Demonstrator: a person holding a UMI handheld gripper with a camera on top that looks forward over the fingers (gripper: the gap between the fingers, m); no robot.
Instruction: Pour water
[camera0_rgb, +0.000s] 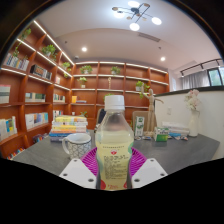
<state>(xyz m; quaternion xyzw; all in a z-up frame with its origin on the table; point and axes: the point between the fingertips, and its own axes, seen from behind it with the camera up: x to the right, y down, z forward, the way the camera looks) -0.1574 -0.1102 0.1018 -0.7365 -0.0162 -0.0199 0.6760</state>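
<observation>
At lower centre, the gripper (112, 168) seemingly clasps the capped bottle (113, 135); the mug (77, 146) at its left awaits; pouring is not yet begun.

Bottle (113, 135) btwn fingers (82, 166); mug (76, 146) left, on table (180, 152).

Warm, even indoor light comes from the ceiling lamps (134, 14), which glare white. The shelves (40, 85) bow strongly outward with fisheye distortion. The bottle (113, 135) up close is fairly sharp; far objects look soft.
</observation>
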